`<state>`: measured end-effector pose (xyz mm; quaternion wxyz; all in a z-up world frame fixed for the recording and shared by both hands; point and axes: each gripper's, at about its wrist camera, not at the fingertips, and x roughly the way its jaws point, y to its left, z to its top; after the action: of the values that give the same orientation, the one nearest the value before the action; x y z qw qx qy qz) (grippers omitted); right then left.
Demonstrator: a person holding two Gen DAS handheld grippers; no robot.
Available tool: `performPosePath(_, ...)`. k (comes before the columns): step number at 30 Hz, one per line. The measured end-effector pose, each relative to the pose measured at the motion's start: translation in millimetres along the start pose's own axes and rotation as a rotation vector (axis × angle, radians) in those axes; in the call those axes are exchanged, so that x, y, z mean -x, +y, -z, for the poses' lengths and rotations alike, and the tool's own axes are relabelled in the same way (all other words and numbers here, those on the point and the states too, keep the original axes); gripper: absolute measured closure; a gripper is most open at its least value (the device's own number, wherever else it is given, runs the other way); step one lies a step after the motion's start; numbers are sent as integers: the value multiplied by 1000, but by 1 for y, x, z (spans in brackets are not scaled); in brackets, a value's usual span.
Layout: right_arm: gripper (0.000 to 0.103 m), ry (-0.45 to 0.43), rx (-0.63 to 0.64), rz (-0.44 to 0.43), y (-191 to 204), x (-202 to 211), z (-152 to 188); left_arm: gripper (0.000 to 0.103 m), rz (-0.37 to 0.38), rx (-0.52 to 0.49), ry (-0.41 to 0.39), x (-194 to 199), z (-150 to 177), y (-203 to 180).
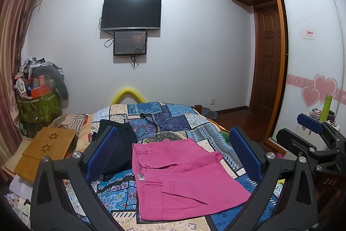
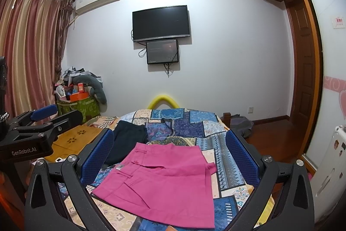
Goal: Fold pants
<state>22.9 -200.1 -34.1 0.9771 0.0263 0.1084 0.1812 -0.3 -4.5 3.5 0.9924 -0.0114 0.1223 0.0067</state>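
Note:
Folded pink pants [image 1: 183, 174] lie flat on the patchwork bedspread [image 1: 173, 120]; they also show in the right wrist view [image 2: 160, 179]. My left gripper [image 1: 173, 144] is open and empty, held above the pants with its blue pads either side of them. My right gripper [image 2: 170, 148] is open and empty, also above the pants. In the left wrist view the right gripper [image 1: 311, 125] shows at the right edge. In the right wrist view the left gripper [image 2: 43, 114] shows at the left edge.
A dark folded garment [image 1: 116, 140] lies on the bed left of the pink pants, also in the right wrist view [image 2: 127, 138]. A wooden lap tray [image 1: 47, 151] sits at the bed's left. A cluttered green bag [image 1: 39, 105] stands by the curtain. A wardrobe [image 1: 313, 57] is at right.

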Motion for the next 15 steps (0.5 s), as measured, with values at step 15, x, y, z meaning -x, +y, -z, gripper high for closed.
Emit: performPosePath(15,0,-1,0,0,0,0,-1,0,-5,3,-4,0,0,2)
